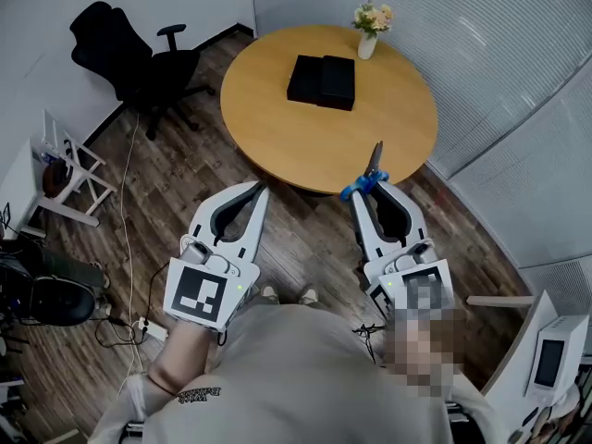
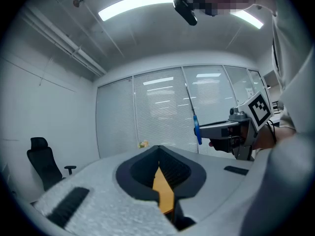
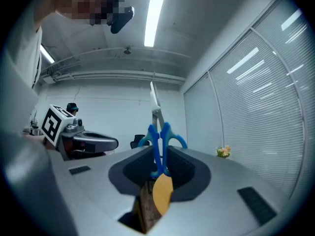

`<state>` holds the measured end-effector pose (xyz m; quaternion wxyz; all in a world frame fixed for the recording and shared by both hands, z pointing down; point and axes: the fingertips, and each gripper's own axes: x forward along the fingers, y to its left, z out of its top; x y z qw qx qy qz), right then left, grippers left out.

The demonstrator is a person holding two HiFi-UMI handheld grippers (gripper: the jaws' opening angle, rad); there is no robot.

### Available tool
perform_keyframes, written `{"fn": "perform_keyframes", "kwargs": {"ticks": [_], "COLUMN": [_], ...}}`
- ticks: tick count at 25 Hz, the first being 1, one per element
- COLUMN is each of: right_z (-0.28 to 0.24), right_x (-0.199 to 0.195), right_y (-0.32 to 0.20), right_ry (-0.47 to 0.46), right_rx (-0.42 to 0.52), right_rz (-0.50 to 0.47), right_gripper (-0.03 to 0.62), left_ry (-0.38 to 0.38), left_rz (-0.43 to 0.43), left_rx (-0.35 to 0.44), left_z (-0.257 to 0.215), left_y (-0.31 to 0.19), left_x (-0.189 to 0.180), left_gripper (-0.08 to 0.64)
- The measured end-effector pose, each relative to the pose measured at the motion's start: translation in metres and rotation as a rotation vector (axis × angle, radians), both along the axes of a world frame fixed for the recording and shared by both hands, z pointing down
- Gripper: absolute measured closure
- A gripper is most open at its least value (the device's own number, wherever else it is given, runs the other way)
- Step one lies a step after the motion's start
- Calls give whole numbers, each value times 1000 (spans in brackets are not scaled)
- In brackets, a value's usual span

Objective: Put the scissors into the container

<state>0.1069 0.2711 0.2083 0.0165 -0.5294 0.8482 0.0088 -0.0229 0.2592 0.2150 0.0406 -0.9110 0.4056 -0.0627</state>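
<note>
- Blue-handled scissors [image 3: 158, 141] are clamped in my right gripper [image 1: 370, 191], blades pointing ahead, at the near edge of the tabletop [image 1: 277, 137].
- I should carry them over the black container [image 1: 322, 81] and lower them tip-first (slowly).
- My left gripper [image 1: 262, 190] is closed and empty; the flower vase [image 1: 369, 30] stands near the container.

I stand on a dark wood plank floor [image 1: 176, 192] in a small room. Ahead is a round bench [image 1: 277, 128] with a pale wooden top, and a small white vase of flowers [image 1: 368, 40] at its far edge. A black office chair [image 1: 129, 54] sits by the plain white wall [image 1: 37, 26] on my left. White slatted blinds [image 1: 481, 54] line the right side. A white folding stand [image 1: 74, 172] is at the left, with a thin cable [image 1: 129, 248] trailing beside it. Long ceiling strip lights [image 2: 138, 4] are lit.
</note>
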Motion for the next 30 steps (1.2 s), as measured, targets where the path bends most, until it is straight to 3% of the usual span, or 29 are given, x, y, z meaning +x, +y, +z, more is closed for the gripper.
{"fn": "perform_keyframes", "kwargs": {"ticks": [20, 30], "right_z": [12, 31], "right_x": [46, 33], "right_y": [-13, -59], "right_ry": [-54, -52], "right_rx": [14, -8], "right_rz": [-85, -102], "right_gripper": [500, 500], "left_ry": [-29, -33], "left_rz": [-47, -44], "left_rx": [30, 11], "left_z": [11, 34], "left_y": [-6, -49], "left_x": [63, 53], "left_gripper": [538, 538]}}
